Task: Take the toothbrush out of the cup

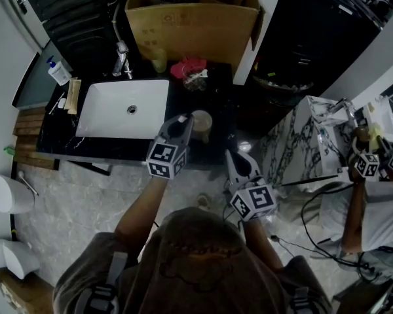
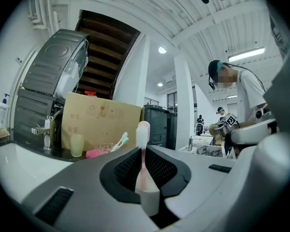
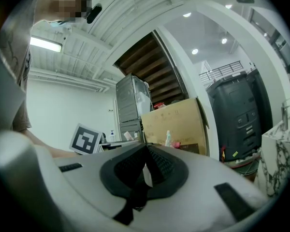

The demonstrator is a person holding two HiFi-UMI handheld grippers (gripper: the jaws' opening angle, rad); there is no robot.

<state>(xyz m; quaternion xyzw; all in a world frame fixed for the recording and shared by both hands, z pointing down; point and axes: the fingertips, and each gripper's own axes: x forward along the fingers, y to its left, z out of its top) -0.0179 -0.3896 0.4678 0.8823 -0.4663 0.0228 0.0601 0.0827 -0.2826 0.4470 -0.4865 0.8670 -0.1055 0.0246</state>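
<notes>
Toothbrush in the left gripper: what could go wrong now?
1. The left gripper pinches the toothbrush only on its thin pink handle, so it might slip or tip.
2. The cup stands right beside that gripper, so a nudge might knock it over.
3. If dropped, the toothbrush might land in the sink nearby.

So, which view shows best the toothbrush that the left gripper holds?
The left gripper view: the pink toothbrush stands upright, head up, clamped in the left gripper. In the head view that gripper hides it; the right gripper view does not show it.
</notes>
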